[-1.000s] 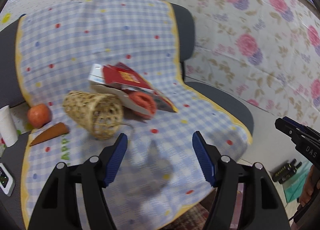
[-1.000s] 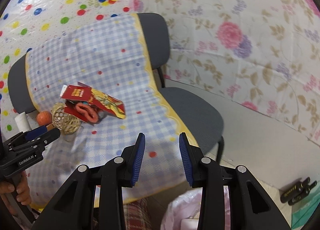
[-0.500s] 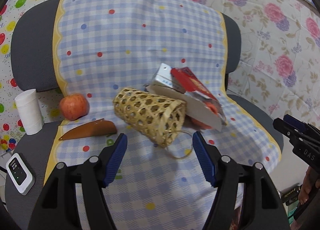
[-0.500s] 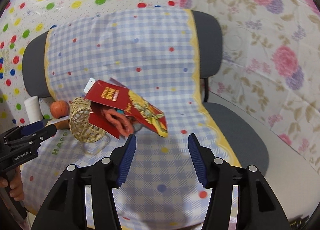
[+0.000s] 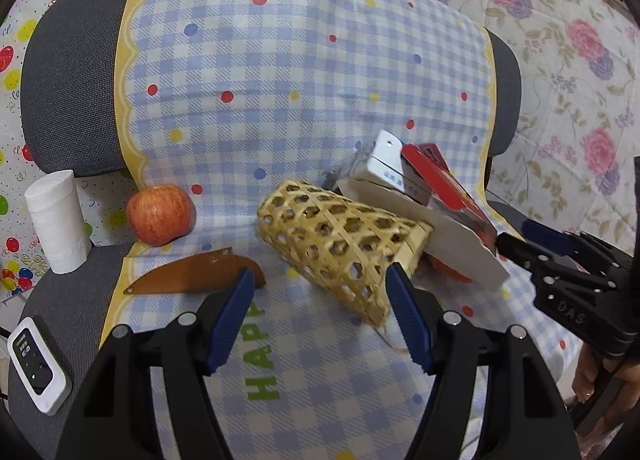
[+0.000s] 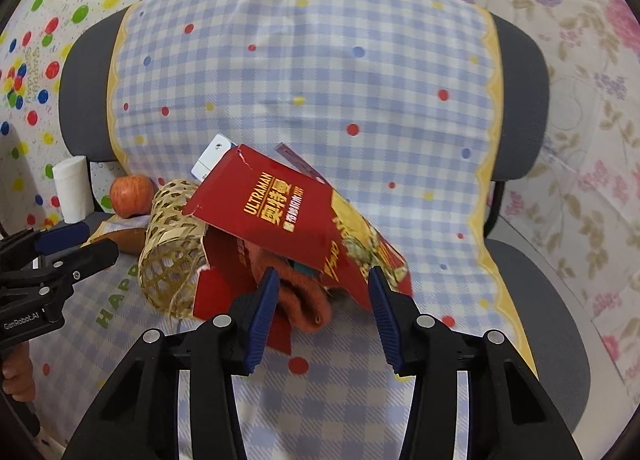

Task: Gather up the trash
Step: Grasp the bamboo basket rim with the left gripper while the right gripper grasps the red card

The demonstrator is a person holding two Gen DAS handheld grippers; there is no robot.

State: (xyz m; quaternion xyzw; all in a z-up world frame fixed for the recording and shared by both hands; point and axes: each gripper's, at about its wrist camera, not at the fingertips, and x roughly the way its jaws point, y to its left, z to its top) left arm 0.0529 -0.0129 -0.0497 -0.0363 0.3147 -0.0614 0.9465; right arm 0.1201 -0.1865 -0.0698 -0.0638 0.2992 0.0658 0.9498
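A torn red Ultraman box (image 6: 280, 215) lies on the checked cloth over the chair seat, its white side showing in the left wrist view (image 5: 448, 236). An orange knit piece (image 6: 300, 300) lies under it. A woven bamboo basket (image 5: 340, 248) lies on its side beside the box, also in the right wrist view (image 6: 172, 252). A small white and blue carton (image 5: 392, 167) leans behind. My left gripper (image 5: 320, 300) is open just before the basket. My right gripper (image 6: 322, 300) is open, its fingers on either side of the orange piece and the box's lower edge.
An apple (image 5: 160, 213), a brown curved piece (image 5: 192, 278), a white paper roll (image 5: 58, 219) and a small white device (image 5: 36, 368) are at the left of the seat. The chair back (image 6: 304, 71) rises behind. Flowered wallpaper (image 6: 580, 119) is to the right.
Both grippers have moved in toward the chair seat. The right gripper's jaws have widened and now flank the orange piece. The left gripper has come close to the basket.
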